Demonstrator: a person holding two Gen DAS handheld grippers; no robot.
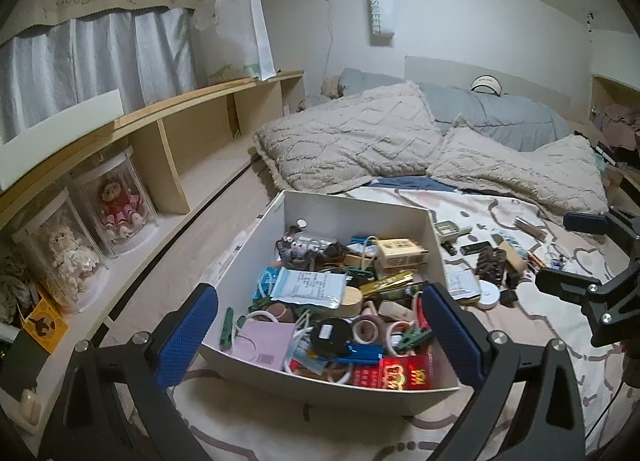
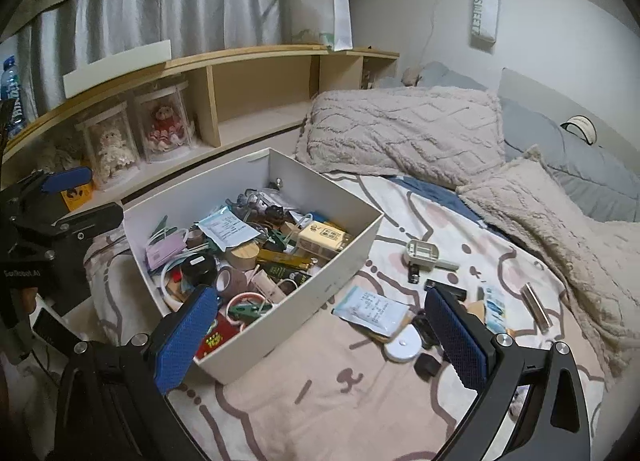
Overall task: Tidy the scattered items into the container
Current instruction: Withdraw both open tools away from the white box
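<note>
Our box is mostly full; at its three o'clock a packet, disc and bits remain. Both grippers gape wide, empty.

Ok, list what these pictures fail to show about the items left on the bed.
- Right wrist view: the right gripper finger covers part of the scattered pile.
- Same view: the print on the white packet is too small to read.
- Left wrist view: the box wall hides things near it; small dark items are too small to identify.
</note>
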